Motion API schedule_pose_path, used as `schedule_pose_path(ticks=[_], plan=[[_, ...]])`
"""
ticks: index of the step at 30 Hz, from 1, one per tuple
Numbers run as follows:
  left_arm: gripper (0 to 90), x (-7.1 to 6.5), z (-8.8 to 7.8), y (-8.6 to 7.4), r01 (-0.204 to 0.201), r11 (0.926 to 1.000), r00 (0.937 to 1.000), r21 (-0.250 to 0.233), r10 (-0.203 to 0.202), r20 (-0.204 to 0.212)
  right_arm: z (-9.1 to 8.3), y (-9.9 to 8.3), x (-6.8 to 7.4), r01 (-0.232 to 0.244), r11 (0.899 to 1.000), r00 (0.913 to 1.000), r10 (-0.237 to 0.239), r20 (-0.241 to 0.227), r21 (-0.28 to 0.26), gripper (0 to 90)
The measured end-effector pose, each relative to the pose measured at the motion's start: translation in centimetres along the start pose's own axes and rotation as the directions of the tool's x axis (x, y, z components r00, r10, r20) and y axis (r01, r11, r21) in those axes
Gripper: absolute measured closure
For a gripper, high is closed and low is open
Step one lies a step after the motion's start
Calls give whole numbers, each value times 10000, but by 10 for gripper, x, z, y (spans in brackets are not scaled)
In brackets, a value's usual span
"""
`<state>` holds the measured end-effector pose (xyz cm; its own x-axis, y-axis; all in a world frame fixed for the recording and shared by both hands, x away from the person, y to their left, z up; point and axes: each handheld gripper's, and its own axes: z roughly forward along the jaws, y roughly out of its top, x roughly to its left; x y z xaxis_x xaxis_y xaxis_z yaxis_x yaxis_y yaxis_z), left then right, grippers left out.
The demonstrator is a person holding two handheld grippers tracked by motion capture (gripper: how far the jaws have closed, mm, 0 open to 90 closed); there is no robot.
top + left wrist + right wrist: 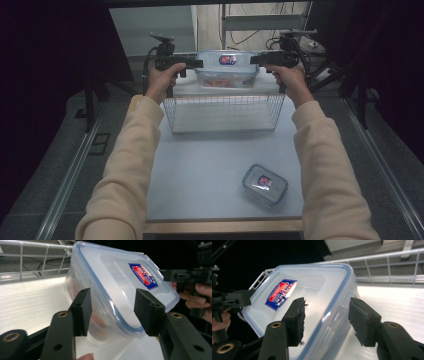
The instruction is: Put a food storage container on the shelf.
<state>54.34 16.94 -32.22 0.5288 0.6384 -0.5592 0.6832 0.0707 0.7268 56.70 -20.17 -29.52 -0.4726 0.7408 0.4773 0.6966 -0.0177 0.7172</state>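
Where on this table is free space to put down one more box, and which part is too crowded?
The table is bare between the wire basket and the small lidded box, and along the near left side. The far edge is crowded: the large lidded container sits there between the left gripper and right gripper. The basket floor looks free too.

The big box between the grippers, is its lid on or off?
On. The big box wears its blue-edged lid, sitting flat on top.

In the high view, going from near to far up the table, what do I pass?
Small lidded container → wire basket → large lidded container, flanked by the left gripper and right gripper.
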Motion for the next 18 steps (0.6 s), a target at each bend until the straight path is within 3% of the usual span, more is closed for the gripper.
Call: schedule_pose_path(ticks=[4, 7, 11, 15, 18], plan=[[479, -2, 0, -1, -16, 10000, 10000, -92, 15, -78, 3, -3, 4, -105, 9998, 9996, 109, 253, -149, 394], [479, -7, -3, -3, -280, 9992, 9991, -299, 270, -338, -1, -6, 8, 11, 9987, 9995, 6, 319, -519, 365], [466, -13, -12, -7, -643, 9967, 9973, -492, 624, -389, -16, -8, 18, 696, 9942, 9970, -666, 387, -818, 356], [432, -26, -26, -20, -1440, 9886, 9873, -446, 1405, -739, -37, -16, 30, 1552, 9835, 9871, -1506, 541, -928, 372], [406, -35, -36, -33, -1733, 9837, 9831, -484, 1699, -679, -47, -27, 33, 1897, 9784, 9810, -1854, 569, -822, 406]])
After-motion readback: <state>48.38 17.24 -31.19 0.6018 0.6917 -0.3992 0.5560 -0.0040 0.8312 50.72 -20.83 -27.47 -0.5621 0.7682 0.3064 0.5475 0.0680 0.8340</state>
